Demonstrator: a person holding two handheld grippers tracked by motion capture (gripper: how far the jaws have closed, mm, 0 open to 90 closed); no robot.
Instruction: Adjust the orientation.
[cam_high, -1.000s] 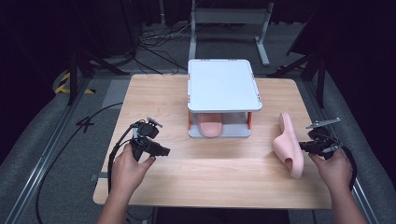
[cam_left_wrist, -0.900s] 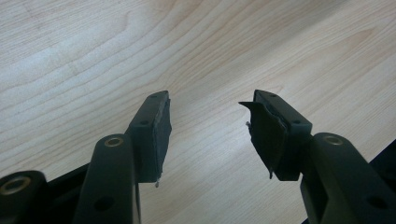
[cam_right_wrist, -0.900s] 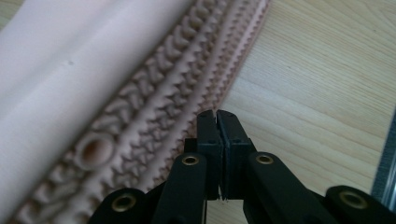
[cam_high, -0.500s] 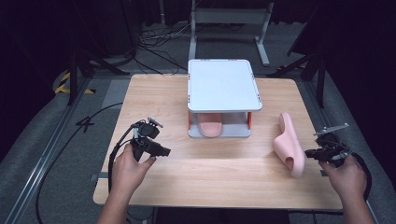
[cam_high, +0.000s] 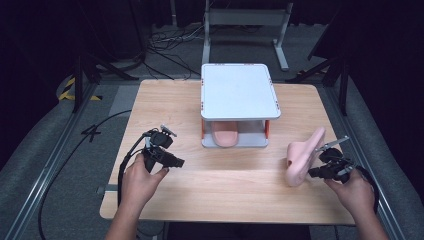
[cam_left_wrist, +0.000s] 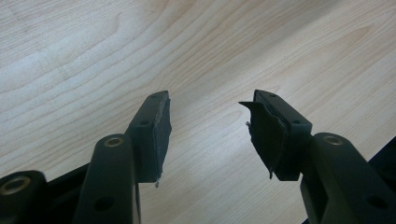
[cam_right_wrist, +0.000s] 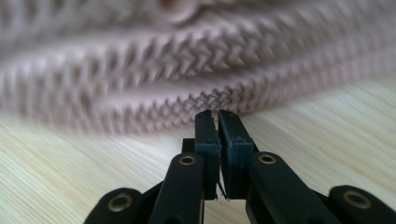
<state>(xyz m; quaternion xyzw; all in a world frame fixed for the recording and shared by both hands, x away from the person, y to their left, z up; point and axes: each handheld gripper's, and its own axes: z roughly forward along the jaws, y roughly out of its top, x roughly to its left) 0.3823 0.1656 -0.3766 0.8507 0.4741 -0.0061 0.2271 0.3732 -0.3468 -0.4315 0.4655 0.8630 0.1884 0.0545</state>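
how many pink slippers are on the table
2: one slipper lies on the lower shelf of the white rack; the other slipper stands on edge by the right tool. No others visible.

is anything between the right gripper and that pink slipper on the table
Nothing visible. The right gripper, jaws shut and empty, points straight at the ribbed sole of the pink slipper, its tips at the sole's edge with bare table beneath.

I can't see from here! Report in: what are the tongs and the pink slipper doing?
Left tongs open over bare table. Right tongs shut, tips at the tilted pink slipper. Nothing in the way.
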